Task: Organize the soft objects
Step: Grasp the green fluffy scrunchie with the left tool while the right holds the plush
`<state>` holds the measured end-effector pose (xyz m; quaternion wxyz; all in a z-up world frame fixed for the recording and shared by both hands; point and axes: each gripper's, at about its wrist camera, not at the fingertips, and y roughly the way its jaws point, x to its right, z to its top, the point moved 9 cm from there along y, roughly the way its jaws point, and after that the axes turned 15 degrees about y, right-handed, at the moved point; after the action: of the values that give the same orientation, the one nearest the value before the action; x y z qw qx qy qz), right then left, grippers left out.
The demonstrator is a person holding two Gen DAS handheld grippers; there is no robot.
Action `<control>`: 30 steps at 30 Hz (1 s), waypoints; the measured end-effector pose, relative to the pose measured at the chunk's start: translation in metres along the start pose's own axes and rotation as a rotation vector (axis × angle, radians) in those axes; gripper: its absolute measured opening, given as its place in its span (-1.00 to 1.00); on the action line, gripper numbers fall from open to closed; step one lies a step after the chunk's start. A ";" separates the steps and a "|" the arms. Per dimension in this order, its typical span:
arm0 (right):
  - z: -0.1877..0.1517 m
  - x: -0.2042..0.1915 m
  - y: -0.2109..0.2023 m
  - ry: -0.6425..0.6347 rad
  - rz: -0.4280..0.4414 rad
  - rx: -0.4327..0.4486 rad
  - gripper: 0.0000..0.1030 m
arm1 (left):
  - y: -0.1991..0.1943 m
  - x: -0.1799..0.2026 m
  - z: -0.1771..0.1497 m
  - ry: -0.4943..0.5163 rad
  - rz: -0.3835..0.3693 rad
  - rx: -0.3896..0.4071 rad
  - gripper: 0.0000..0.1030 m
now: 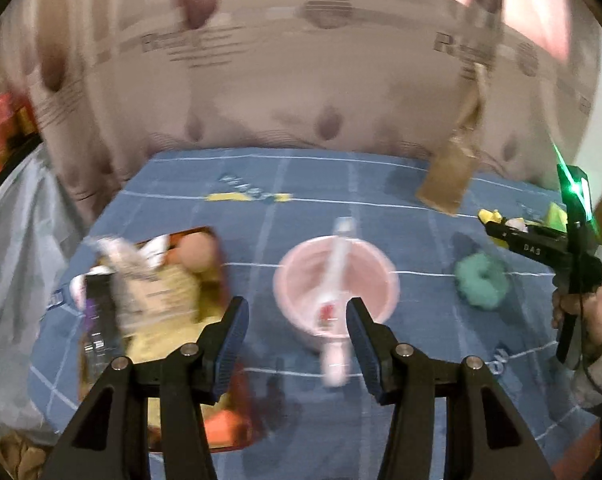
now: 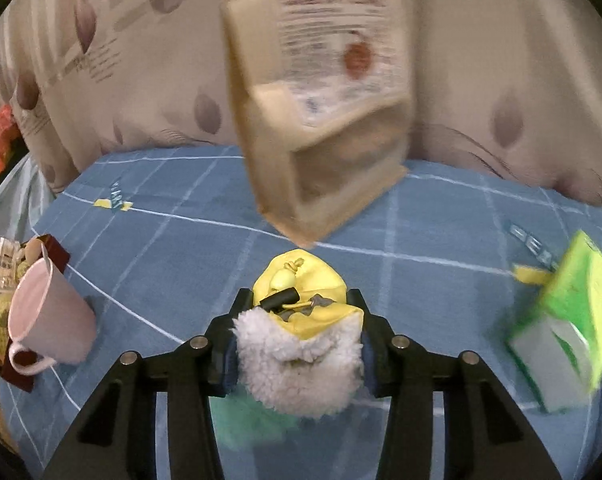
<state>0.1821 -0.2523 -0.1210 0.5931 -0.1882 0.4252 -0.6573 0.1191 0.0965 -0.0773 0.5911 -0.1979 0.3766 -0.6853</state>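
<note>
My right gripper (image 2: pixel 299 336) is shut on a yellow and white fluffy soft toy (image 2: pixel 301 340) and holds it above the blue cloth. It also shows in the left wrist view (image 1: pixel 497 226) at the far right, with the toy (image 1: pixel 497 216) at its tip. A green fluffy scrunchie (image 1: pixel 481 282) lies on the cloth below it; in the right wrist view it (image 2: pixel 249 420) shows under the toy. My left gripper (image 1: pixel 297 336) is open and empty, hovering just in front of a pink mug (image 1: pixel 335 284).
The pink mug (image 2: pixel 49 320) holds a white tube (image 1: pixel 337 264). A brown tray (image 1: pixel 217 264) at the left holds packets and a yellowish soft item. A brown paper bag (image 2: pixel 321 100) hangs above the cloth. A green box (image 2: pixel 569 328) stands at the right. A curtain hangs behind.
</note>
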 end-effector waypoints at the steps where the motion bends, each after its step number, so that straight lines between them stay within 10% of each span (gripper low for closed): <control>1: -0.005 0.013 -0.005 0.010 -0.015 0.002 -0.16 | 0.002 0.010 0.005 0.014 -0.017 0.004 0.01; 14: -0.058 0.100 -0.026 0.098 -0.107 -0.014 -0.16 | 0.058 0.146 0.038 0.182 -0.303 -0.044 0.01; 30: -0.065 0.105 -0.024 0.129 -0.071 -0.004 -0.11 | 0.144 0.233 0.063 0.317 -0.378 -0.169 0.02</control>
<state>0.0946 -0.3302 -0.1665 0.5403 -0.1614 0.4570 -0.6879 0.2074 -0.1475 -0.1860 0.3674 -0.2034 0.4769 -0.7722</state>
